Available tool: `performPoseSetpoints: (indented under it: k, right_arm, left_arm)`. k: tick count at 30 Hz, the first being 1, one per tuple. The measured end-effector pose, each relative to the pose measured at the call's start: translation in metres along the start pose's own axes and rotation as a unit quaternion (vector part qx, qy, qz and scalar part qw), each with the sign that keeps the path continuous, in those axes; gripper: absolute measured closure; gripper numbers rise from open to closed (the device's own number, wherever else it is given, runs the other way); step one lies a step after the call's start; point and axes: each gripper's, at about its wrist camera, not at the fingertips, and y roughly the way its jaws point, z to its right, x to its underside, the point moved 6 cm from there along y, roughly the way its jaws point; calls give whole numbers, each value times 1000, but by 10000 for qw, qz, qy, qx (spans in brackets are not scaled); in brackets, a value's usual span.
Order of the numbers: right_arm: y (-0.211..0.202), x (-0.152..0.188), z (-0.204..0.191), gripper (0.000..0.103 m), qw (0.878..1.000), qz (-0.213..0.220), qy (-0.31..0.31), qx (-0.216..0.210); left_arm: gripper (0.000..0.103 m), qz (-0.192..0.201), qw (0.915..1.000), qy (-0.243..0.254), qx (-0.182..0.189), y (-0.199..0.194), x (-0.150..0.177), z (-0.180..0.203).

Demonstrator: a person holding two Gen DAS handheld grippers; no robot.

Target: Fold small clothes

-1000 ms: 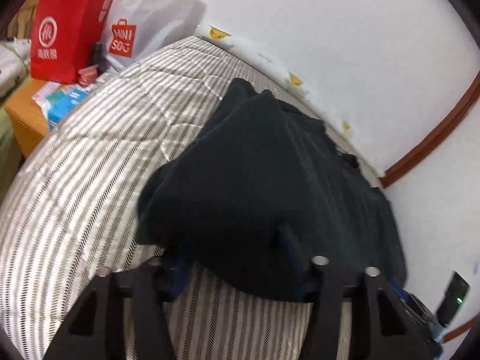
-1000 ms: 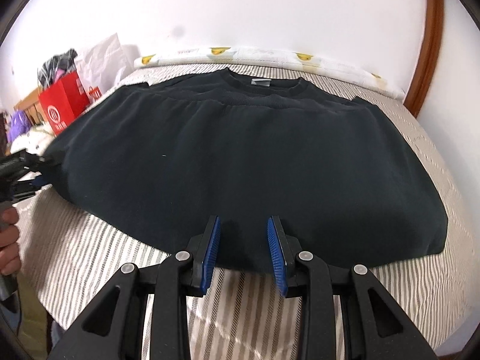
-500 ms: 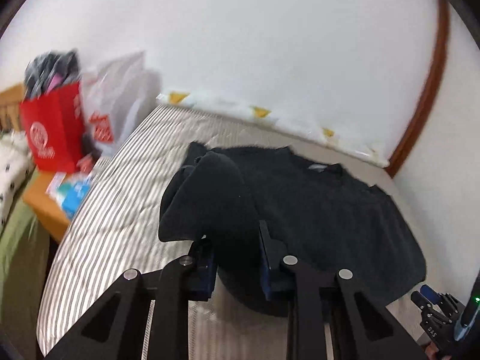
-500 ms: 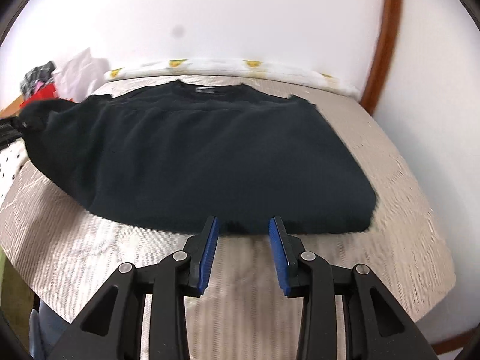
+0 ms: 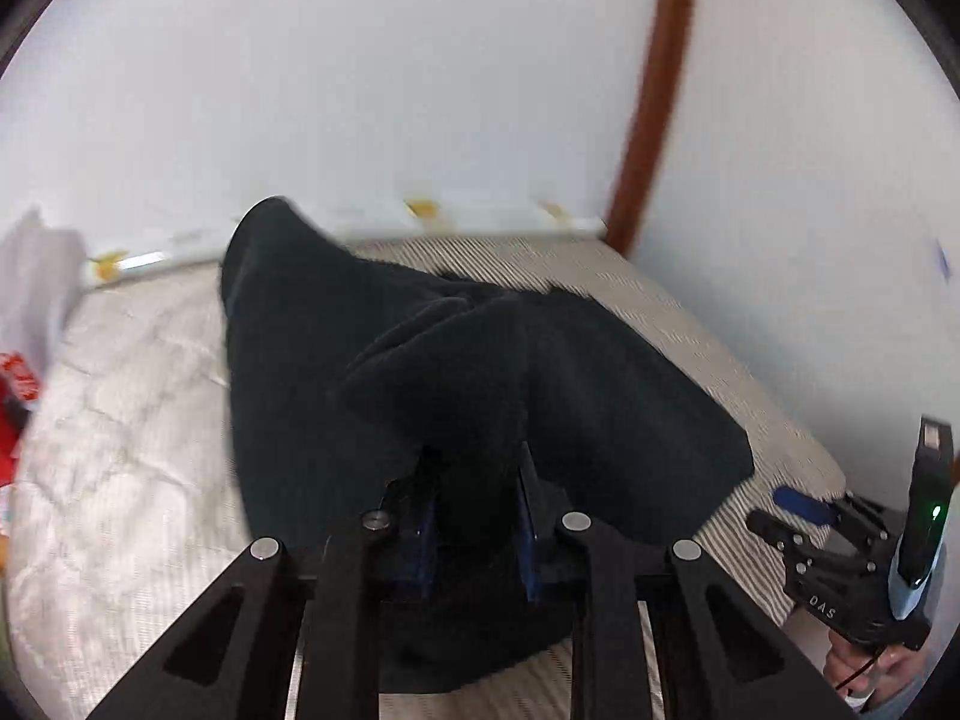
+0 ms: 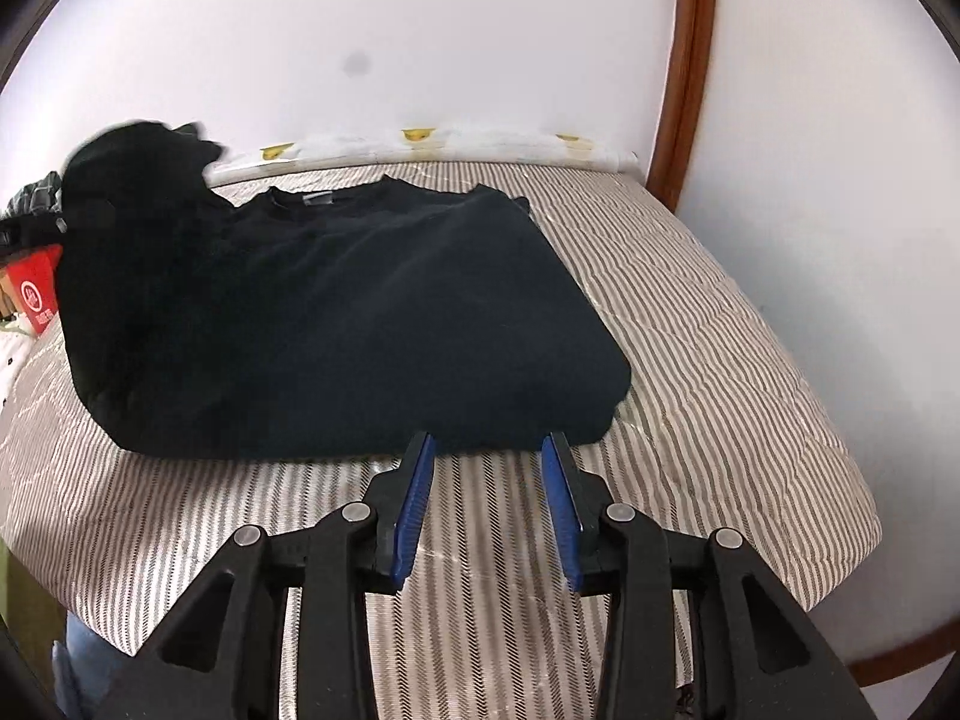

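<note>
- Since a second ago we have swung our left gripper (image 5: 474, 516) up and over toward the middle of the bed, and it has dragged the near-left part of the black sweatshirt (image 6: 360, 312) with it; before, that cloth lay flat and spread wide.
- Our left gripper's jaws are pinched on a thick bunch of the dark fabric, which fills the gap between the blue pads (image 5: 528, 534) and spills over them.
- From the right wrist view the lifted part rises as a dark hump at the garment's left side, above the rest, which lies flat on the striped mattress (image 6: 720, 360).
- Its collar points to the far wall, its hem to us, and its right edge runs straight from the far shoulder down to a rounded near corner.
- Our right gripper (image 6: 489, 510) hangs just short of the hem; its jaws stand apart with bare striped cover between them, and nothing is held.
- In the left wrist view that right gripper (image 5: 798, 516) shows at the lower right, in a hand (image 5: 870, 666), off the sweatshirt's near right corner.
- Bare mattress lies to the right of the garment up to the white wall (image 6: 840, 180), and a strip of it runs along the near edge.
- At far left a red bag (image 6: 36, 294) sits beyond the bed's side; motion blur there leaves us unsure what else stands beside it.
</note>
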Motion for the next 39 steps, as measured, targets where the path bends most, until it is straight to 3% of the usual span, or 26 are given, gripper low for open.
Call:
performPoseSetpoints:
  k: [5,10,12,14,16,19,24,31,35,37,39]
  right_arm:
    - [4,6,0,66,9999,-116,-52,-13]
    - [0,0,-9,63,9997,-27,-141,-214]
    - [-3,-8,-16,57,9990,36,-79,-432]
    - [-6,-17,-25,51,9978,98,-14,-654]
    - [-9,-25,-37,44,9956,128,29,-923]
    - [-12,-38,-60,38,9899,189,86,-1400]
    - [-4,-53,-99,34,9798,72,215,-1985]
    - [37,-76,-142,34,9666,-179,596,-2485]
    - [76,-89,-145,34,9585,-317,1014,-2644]
    - [91,-94,-148,45,9609,-352,1063,-2534]
    - [101,-97,-153,64,9612,-369,1011,-2540]
  left_arm:
    - [82,-336,9993,139,98,24,16,12]
    - [71,-235,9990,211,320,8,13,9]
    - [65,-141,9991,198,341,-5,14,3]
    - [47,-8,9995,186,260,-19,18,-8]
    - [38,90,9997,192,85,-31,25,-23]
    - [38,-4,9998,97,-197,-39,47,-51]
    - [36,-353,9986,-392,34,-35,83,-81]
    - [35,-486,9963,-562,431,-19,100,-82]
    - [35,-504,9938,-676,726,-10,99,-76]
    - [35,-546,9928,-727,783,-4,97,-73]
    - [35,-594,9936,-693,669,5,93,-66]
